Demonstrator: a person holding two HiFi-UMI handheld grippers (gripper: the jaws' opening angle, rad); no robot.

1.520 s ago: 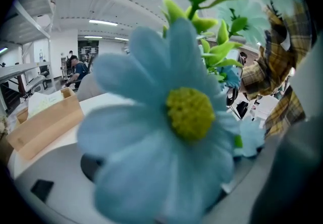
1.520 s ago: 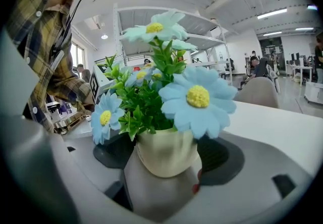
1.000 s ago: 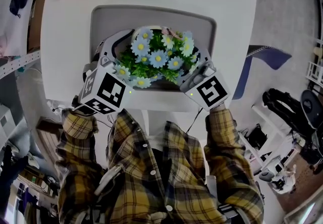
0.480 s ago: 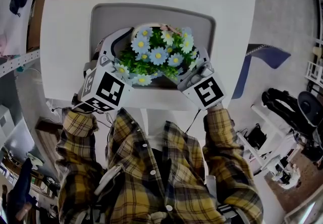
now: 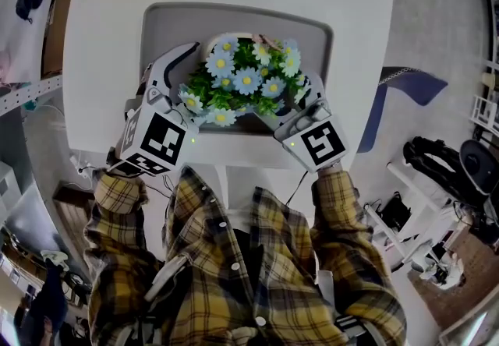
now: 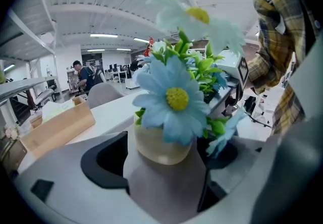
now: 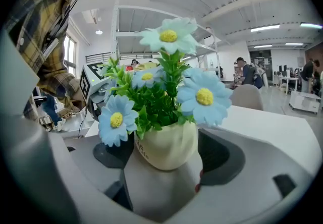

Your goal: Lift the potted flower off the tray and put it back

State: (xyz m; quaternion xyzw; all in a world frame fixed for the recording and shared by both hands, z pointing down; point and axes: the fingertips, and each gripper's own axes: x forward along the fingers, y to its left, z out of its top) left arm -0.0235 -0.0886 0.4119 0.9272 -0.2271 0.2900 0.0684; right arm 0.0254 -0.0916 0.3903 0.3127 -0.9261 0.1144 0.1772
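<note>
Both plaid-sleeved forearms [image 5: 118, 195] reach forward over the near edge of the white table [image 5: 105, 48] and angle in toward each other. The left gripper [image 5: 181, 72] meets the potted flower [image 5: 245, 79] from the left, and the right gripper [image 5: 304, 95] meets it from the right. Each gripper's jaws are spread to the width of the cream pot [image 7: 166, 145] and press on its sides, with the pot between their tips. The plant is over the near middle of the grey tray [image 5: 160, 25]. Whether its base touches the tray cannot be told.
</note>
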